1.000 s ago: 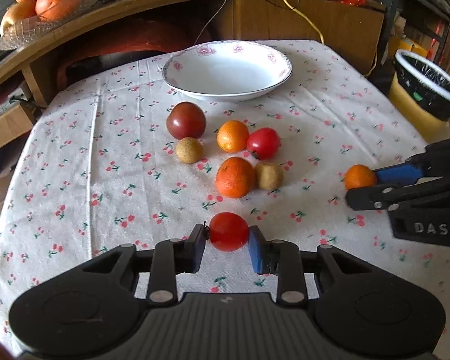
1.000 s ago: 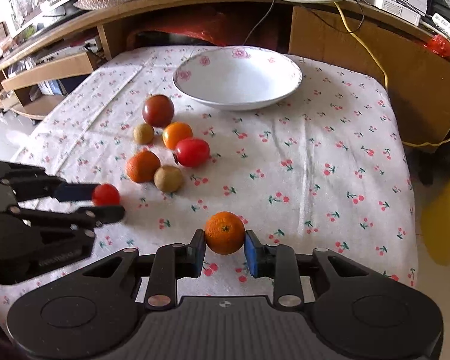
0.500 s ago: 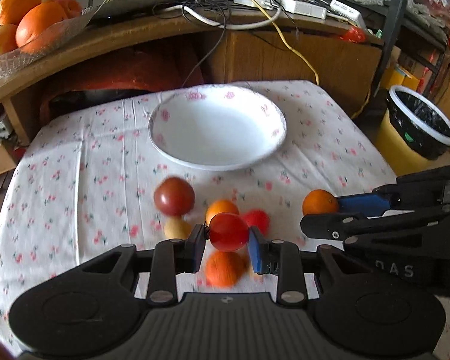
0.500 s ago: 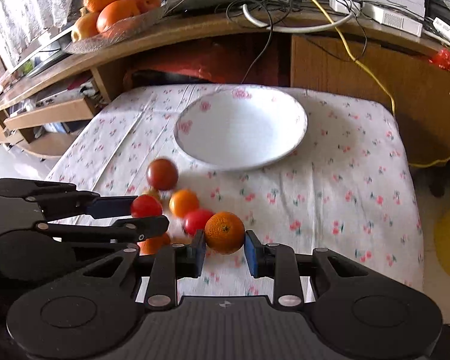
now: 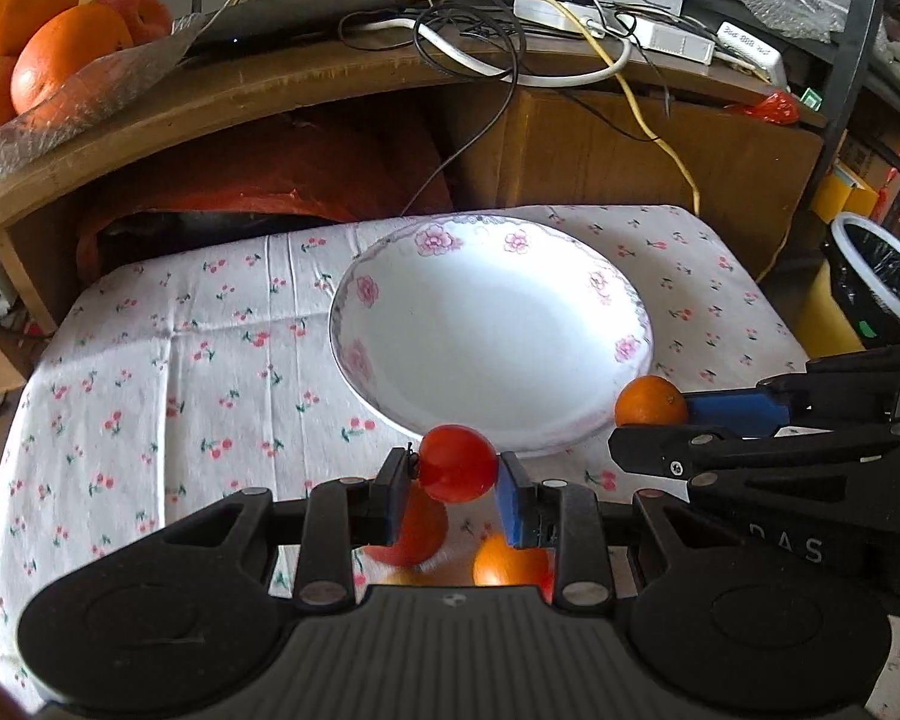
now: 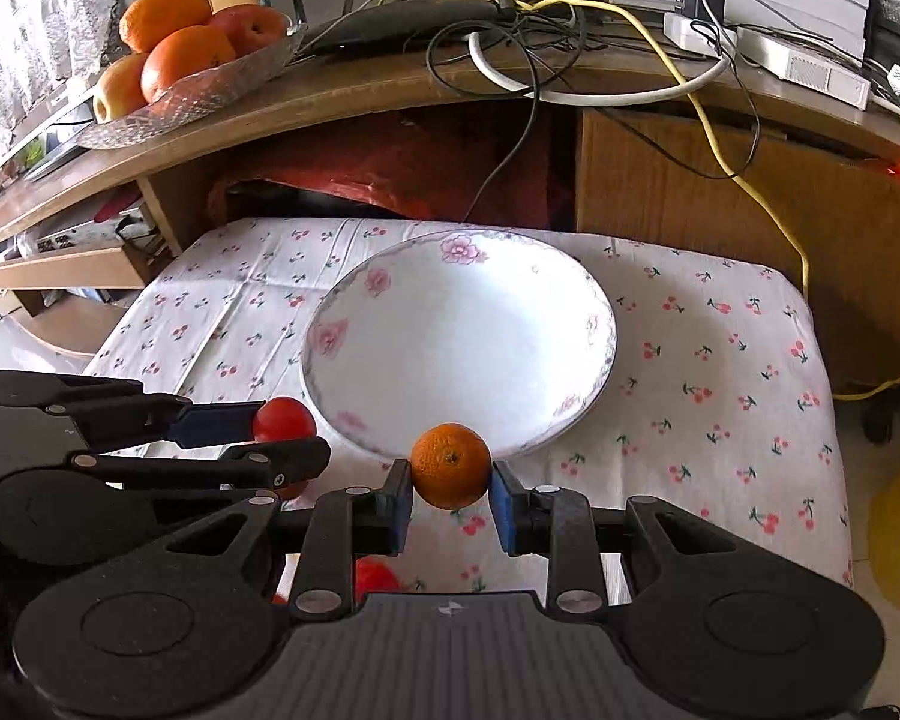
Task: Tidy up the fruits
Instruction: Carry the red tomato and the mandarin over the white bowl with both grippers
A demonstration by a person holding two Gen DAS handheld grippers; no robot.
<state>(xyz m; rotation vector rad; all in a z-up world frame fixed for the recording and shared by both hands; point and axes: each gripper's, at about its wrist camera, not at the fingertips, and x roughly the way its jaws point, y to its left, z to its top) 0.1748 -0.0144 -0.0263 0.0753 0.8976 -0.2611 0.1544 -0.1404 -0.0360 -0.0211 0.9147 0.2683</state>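
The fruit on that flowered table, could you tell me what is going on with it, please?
A person is sorting fruit with two handheld grippers. The left gripper is shut on a red tomato, and the right gripper is shut on a small orange. Both are held at the near rim of the white flowered bowl, which has nothing in it yet. A few more fruits lie on the cherry-print tablecloth beneath the grippers, mostly hidden.

Cherry-print table [image 5: 168,372], white bowl [image 5: 492,348]
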